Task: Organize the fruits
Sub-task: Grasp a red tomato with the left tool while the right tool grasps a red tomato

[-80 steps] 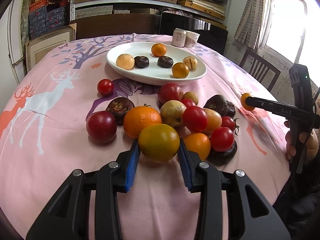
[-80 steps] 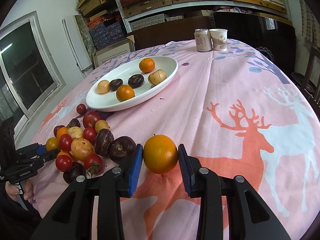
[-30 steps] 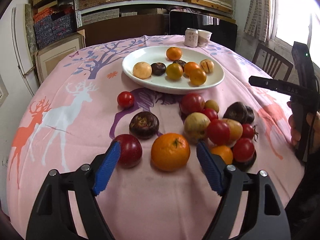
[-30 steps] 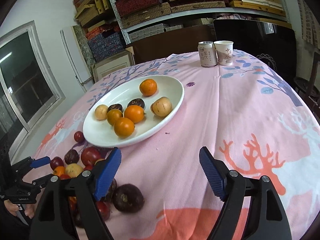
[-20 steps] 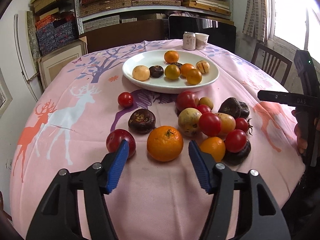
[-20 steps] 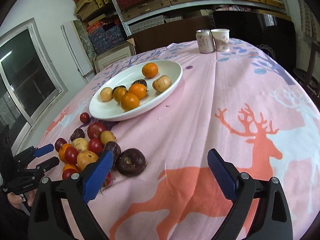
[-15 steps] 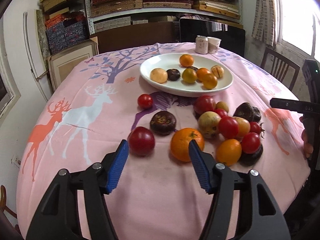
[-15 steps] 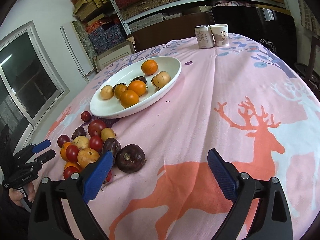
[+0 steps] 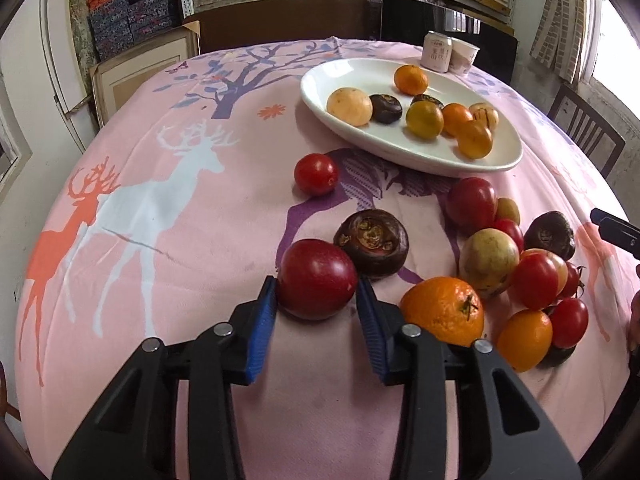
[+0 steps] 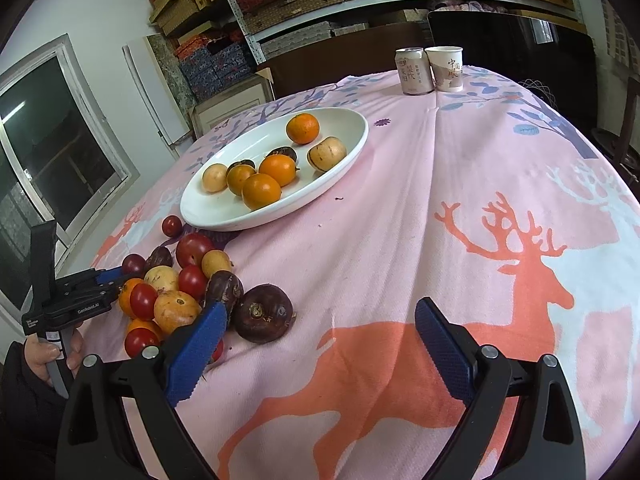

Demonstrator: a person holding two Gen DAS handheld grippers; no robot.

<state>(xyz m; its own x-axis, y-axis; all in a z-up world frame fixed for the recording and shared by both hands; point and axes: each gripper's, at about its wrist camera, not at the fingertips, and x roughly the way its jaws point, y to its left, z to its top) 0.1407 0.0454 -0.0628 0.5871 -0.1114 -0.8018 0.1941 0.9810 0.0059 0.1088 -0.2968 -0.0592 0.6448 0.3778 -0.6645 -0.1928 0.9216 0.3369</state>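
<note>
A dark red plum (image 9: 316,278) sits on the pink tablecloth between the blue pads of my left gripper (image 9: 316,300). The jaws are closing and both pads touch its sides. Beside it lie a dark brown fruit (image 9: 374,240), an orange (image 9: 442,314) and a heap of tomatoes and other fruits (image 9: 532,276). The white oval plate (image 9: 400,152) farther back holds several oranges and brown fruits. My right gripper (image 10: 322,312) stands wide open over bare cloth with nothing between its fingers. A dark brown fruit (image 10: 263,313) lies just left of it, near the heap (image 10: 176,284). The plate (image 10: 224,220) also shows in this view.
A drink can (image 10: 413,70) and a paper cup (image 10: 446,68) stand at the table's far edge. A lone tomato (image 9: 316,174) lies left of the plate. A chair (image 9: 588,136) stands to the right, shelves behind. A hand holds the left gripper's handle (image 10: 48,344).
My left gripper has shifted left from the orange to the dark red plum and closed onto it. The right gripper opened wider and drew back from the plate.
</note>
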